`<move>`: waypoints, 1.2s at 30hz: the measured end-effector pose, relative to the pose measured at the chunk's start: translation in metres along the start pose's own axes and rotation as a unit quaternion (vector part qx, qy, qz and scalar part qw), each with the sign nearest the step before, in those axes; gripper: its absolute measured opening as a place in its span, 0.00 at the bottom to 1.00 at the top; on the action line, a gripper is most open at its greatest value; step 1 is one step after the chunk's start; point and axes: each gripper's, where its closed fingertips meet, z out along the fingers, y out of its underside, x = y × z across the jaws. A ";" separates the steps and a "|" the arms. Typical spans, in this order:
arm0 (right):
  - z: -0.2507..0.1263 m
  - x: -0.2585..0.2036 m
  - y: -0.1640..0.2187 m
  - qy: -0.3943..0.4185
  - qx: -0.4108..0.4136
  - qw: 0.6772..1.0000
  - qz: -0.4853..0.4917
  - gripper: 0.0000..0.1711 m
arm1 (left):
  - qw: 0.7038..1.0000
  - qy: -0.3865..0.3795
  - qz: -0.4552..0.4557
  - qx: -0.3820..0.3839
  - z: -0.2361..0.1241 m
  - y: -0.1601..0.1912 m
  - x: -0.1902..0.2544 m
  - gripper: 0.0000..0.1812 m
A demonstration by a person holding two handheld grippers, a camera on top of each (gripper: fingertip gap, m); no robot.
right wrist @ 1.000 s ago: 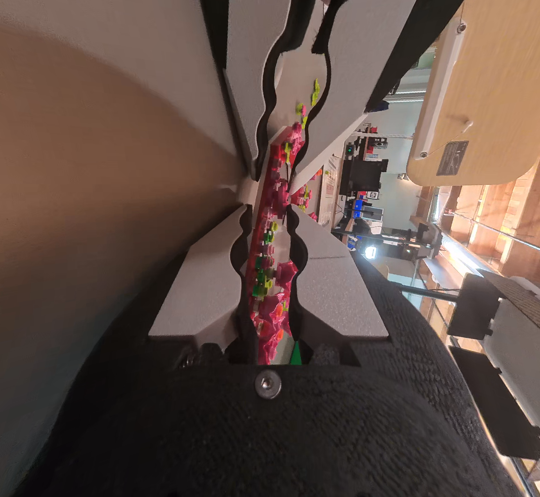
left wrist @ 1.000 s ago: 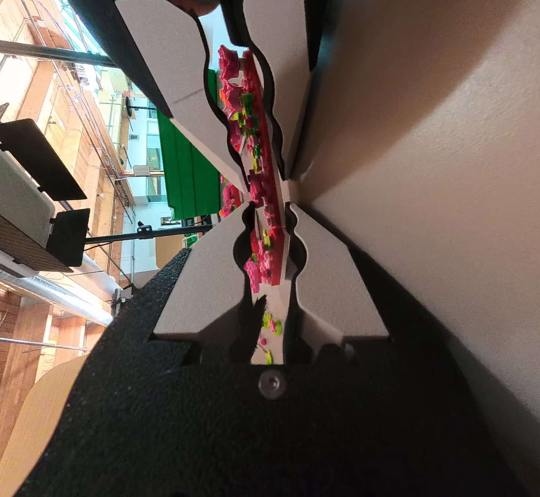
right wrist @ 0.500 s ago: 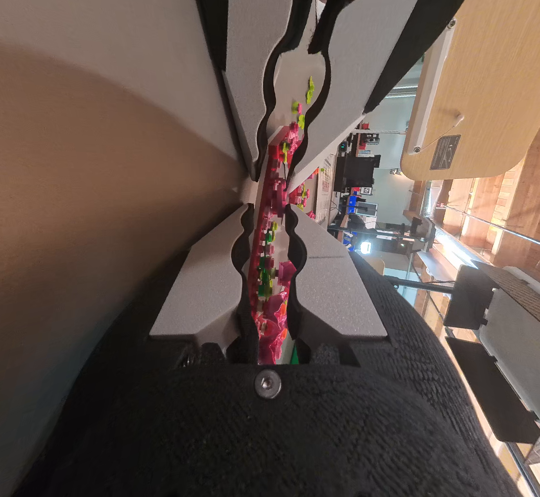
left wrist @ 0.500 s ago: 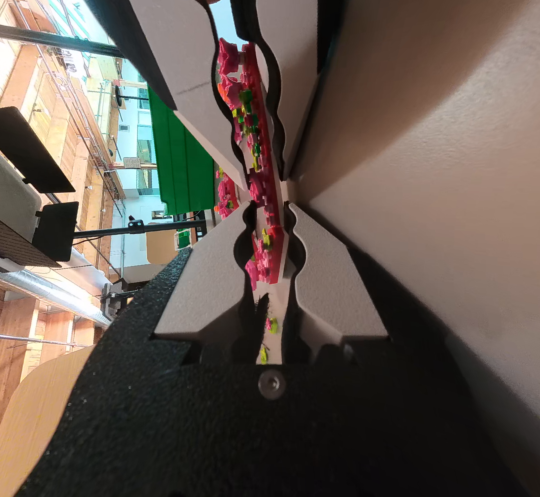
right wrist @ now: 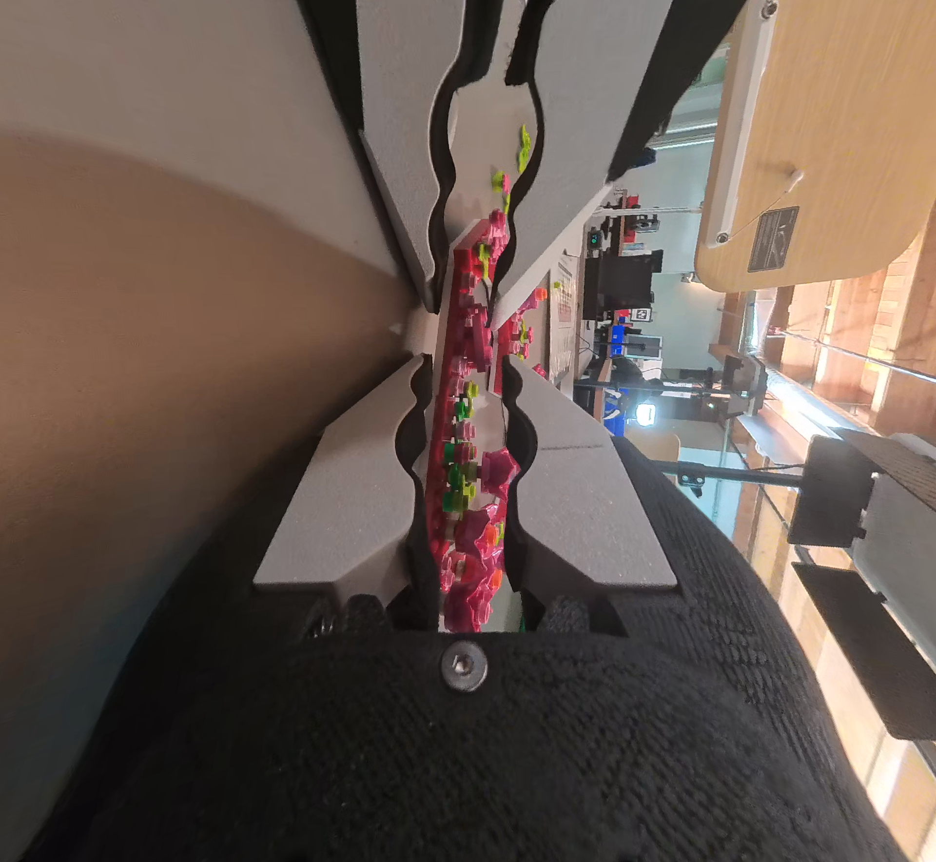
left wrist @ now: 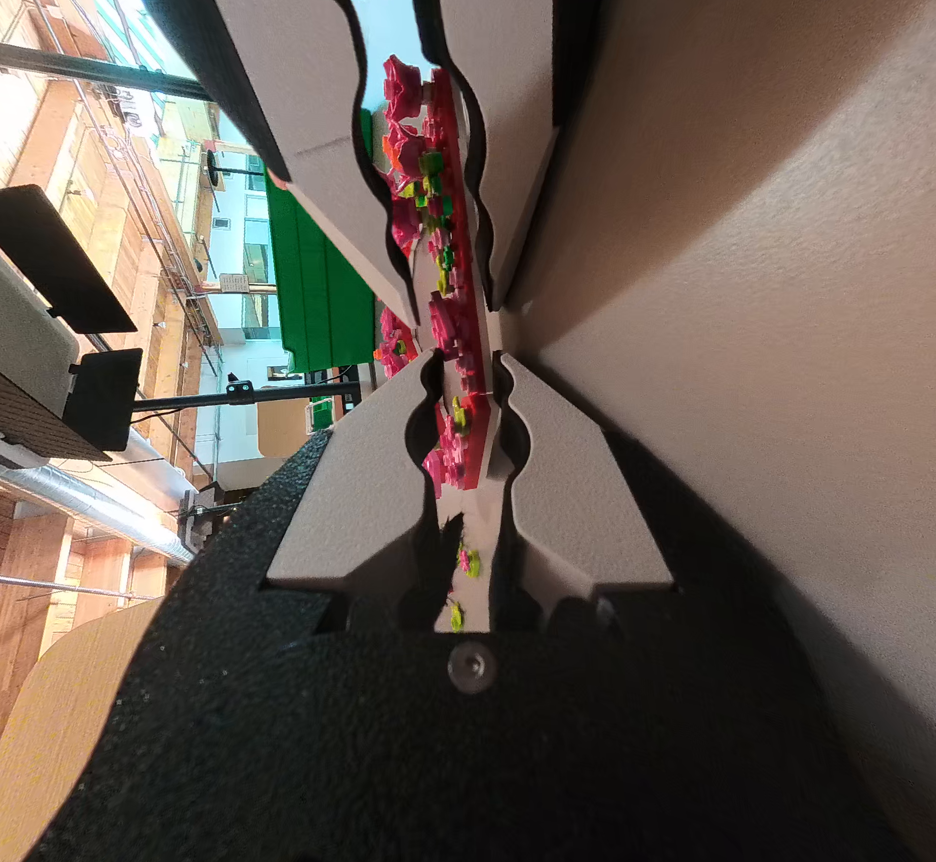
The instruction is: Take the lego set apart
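- Left wrist view: we find the left gripper [left wrist: 463, 356] with its two grey fingers [left wrist: 364, 478] drawn in on either side of the lego set [left wrist: 458, 331], a red plate studded with pink, lime and green pieces, seen edge-on. We cannot tell for certain whether both pads press on it.
- The right gripper [left wrist: 451, 313] faces the left one from the far end, its tips almost meeting the left tips, the set running between both pairs.
- The set lies on a pale table [left wrist: 734, 280]; loose lime and pink pieces [left wrist: 468, 561] lie on the table between the left fingers, near the gripper's body.
- Right wrist view: we note the right gripper [right wrist: 463, 364] likewise narrowed around the lego set [right wrist: 458, 432], fingers [right wrist: 572, 498] flanking it closely; firm contact is not clear.
- The left gripper [right wrist: 463, 300] stands opposite.
- Only the left view shows a green board [left wrist: 314, 280] beyond; only the right view shows a second pink cluster [right wrist: 521, 326] past the fingertips and a lit lamp [right wrist: 646, 412].
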 end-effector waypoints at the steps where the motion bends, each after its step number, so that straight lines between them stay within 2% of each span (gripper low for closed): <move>1: 0.000 0.000 0.000 0.000 0.000 1.000 -0.001 0.15 | 1.000 -0.001 0.002 0.000 0.000 0.000 0.000 0.09; 7: -0.004 0.001 -0.001 -0.004 -0.001 1.000 0.002 0.19 | 1.000 0.010 -0.012 0.005 -0.003 -0.003 0.002 0.09; 12: -0.016 -0.001 -0.003 -0.030 0.008 0.999 0.038 0.25 | 0.997 0.029 -0.067 0.008 -0.011 -0.006 0.001 0.15; 18: -0.038 -0.002 -0.005 -0.074 0.033 0.989 0.126 0.36 | 0.982 0.055 -0.173 0.046 -0.025 -0.019 -0.002 0.32; 21: -0.062 0.013 -0.004 -0.041 0.079 0.972 0.218 0.39 | 0.968 0.048 -0.238 0.062 -0.037 -0.019 -0.005 0.41; 24: -0.093 0.039 0.018 0.044 0.119 0.929 0.348 0.42 | 0.941 -0.015 -0.323 0.103 -0.061 -0.012 -0.031 0.47; 27: -0.113 0.057 0.049 0.112 0.132 0.874 0.454 0.42 | 0.883 -0.109 -0.436 0.137 -0.092 0.011 -0.068 0.49; 29: -0.118 0.068 0.061 0.133 0.149 0.836 0.511 0.42 | 0.840 -0.152 -0.502 0.137 -0.106 0.032 -0.079 0.53; 31: -0.123 0.078 0.067 0.158 0.181 0.800 0.549 0.42 | 0.811 -0.187 -0.540 0.125 -0.119 0.052 -0.083 0.55; 33: -0.128 0.084 0.070 0.184 0.197 0.788 0.554 0.42 | 0.796 -0.224 -0.551 0.110 -0.134 0.067 -0.085 0.55; 36: -0.136 0.088 0.072 0.212 0.201 0.796 0.531 0.41 | 0.781 -0.263 -0.560 0.085 -0.153 0.082 -0.084 0.54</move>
